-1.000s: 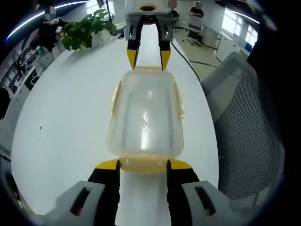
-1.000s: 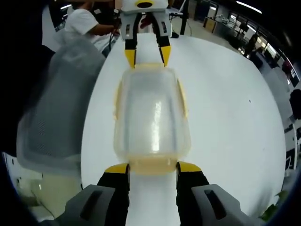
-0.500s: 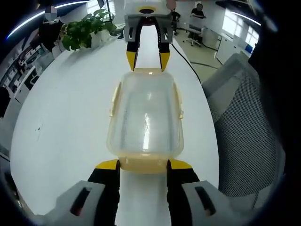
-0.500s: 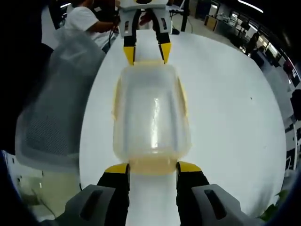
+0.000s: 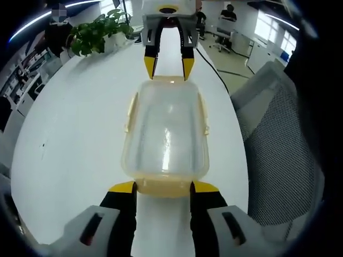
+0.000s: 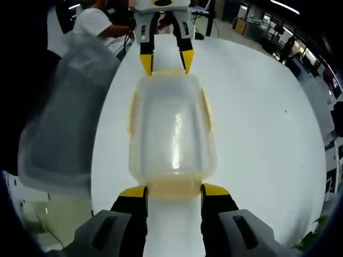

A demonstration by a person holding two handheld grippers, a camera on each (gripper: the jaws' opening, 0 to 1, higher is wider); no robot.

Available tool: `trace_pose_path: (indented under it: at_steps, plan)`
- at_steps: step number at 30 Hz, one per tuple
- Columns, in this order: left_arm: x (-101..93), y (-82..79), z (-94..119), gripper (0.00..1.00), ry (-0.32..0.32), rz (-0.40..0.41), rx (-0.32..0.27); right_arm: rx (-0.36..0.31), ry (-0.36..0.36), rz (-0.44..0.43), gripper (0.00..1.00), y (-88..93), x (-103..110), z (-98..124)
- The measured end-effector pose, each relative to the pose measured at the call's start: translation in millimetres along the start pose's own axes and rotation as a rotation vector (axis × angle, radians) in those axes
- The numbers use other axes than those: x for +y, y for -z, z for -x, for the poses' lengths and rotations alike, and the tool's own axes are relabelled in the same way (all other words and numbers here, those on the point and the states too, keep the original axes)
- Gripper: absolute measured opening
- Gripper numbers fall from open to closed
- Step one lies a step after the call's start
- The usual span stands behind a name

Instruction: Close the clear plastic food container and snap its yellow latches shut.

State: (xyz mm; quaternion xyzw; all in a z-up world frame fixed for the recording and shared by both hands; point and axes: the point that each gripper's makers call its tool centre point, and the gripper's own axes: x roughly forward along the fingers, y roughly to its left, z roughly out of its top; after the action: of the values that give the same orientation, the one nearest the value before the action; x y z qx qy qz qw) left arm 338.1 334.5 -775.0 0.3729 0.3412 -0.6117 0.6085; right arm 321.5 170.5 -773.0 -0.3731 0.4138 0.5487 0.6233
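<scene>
Left gripper view shows the clear plastic food container (image 5: 165,136) lying lengthwise on the white desk (image 5: 75,123), lid on, with yellow latches (image 5: 128,113) along its long sides. The left gripper (image 5: 163,188) stands at the near short end, jaws apart, yellow tips on either side of the end latch (image 5: 163,186). The right gripper (image 5: 168,65) meets the far short end, jaws spread about that end's width. A potted plant (image 5: 99,33) stands on the desk at the far left, and a mesh office chair (image 5: 278,144) is beside the desk on the right.

In the right gripper view the same container (image 6: 172,131) runs away from the right gripper (image 6: 173,191), jaws parted at the near latch, with the left gripper (image 6: 165,60) at the far end and a person in a white shirt (image 6: 99,24) beyond.
</scene>
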Motion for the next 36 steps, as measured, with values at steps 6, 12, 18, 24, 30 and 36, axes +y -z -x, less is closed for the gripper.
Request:
trace_pose_path:
  at_steps: [6,12,18,24,30,36]
  plan:
    - [-1.7,0.2,-3,0.38,0.004,0.004,-0.010,-0.005,-0.004,-0.004,0.38,3.4,1,-3]
    - [-3.9,-1.1,-4,0.38,0.013,-0.002,-0.010,-0.006,-0.008,-0.012,0.38,5.4,4,-7]
    - [-2.8,-1.9,-3,0.38,0.007,-0.007,-0.025,-0.006,-0.011,-0.049,0.29,9.8,3,-7]
    - [-5.4,-1.5,-5,0.40,0.013,-0.003,-0.030,-0.005,-0.034,-0.058,0.34,10.4,8,-11]
    - [-4.6,1.1,-6,0.48,0.010,0.027,-0.021,-0.013,-0.039,-0.113,0.32,9.3,10,-8]
    - [-4.3,-5.0,8,0.48,0.007,0.230,-0.089,-0.049,-0.017,-0.236,0.35,8.6,9,7]
